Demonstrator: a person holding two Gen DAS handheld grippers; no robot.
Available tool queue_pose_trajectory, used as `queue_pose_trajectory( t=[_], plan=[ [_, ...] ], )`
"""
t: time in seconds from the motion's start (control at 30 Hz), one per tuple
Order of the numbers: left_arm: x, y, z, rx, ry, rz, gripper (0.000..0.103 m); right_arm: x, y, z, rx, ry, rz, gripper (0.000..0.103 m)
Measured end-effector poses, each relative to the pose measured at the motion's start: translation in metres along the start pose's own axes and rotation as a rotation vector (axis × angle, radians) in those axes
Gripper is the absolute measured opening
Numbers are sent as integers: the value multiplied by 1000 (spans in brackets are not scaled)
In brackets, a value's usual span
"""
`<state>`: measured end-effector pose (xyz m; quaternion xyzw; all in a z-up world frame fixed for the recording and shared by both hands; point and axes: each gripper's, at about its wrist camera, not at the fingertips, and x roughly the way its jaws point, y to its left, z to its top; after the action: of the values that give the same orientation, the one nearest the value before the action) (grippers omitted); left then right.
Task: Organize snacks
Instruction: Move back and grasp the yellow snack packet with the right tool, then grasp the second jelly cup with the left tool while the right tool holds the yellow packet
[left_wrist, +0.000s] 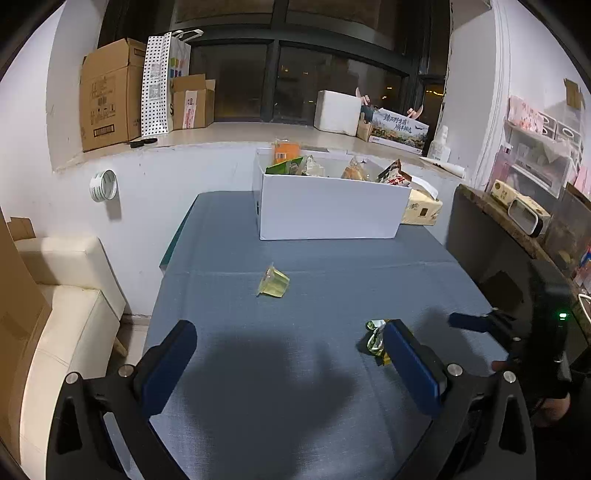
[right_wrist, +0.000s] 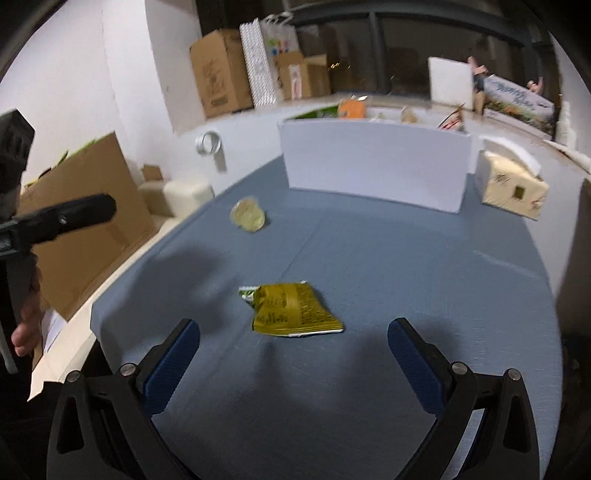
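Note:
A yellow jelly cup (left_wrist: 273, 283) lies on its side on the blue tablecloth, ahead of my open, empty left gripper (left_wrist: 291, 332). It also shows in the right wrist view (right_wrist: 248, 218). A yellow-green snack packet (right_wrist: 293, 310) lies flat just ahead of my open, empty right gripper (right_wrist: 295, 332); in the left wrist view the packet (left_wrist: 375, 338) is partly hidden behind my right finger. A white box (left_wrist: 332, 208) holding several snacks stands at the table's far side, also in the right wrist view (right_wrist: 373, 166).
A tissue pack (left_wrist: 421, 212) sits right of the white box. Cardboard boxes (left_wrist: 110, 99) and bags line the window ledge. A cream sofa (left_wrist: 66, 295) is left of the table, a dark cabinet (left_wrist: 491, 243) to the right. The other gripper (left_wrist: 476, 323) shows at right.

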<state>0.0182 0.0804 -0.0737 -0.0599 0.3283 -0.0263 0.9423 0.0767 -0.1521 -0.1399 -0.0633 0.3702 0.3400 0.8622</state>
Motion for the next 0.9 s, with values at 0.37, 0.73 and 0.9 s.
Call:
queue_pose_trajectory(
  t=[0.37, 0.73, 0.9],
  plan=[
    [8, 7, -7, -5, 36, 55, 103, 51, -3, 21, -28, 108, 24, 103],
    [28, 19, -14, -36, 90, 70, 103, 59, -6, 20, -3, 119, 24, 54],
    [54, 15, -4, -16, 103, 59, 103, 27, -19, 24, 58, 15, 9, 54]
  ],
)
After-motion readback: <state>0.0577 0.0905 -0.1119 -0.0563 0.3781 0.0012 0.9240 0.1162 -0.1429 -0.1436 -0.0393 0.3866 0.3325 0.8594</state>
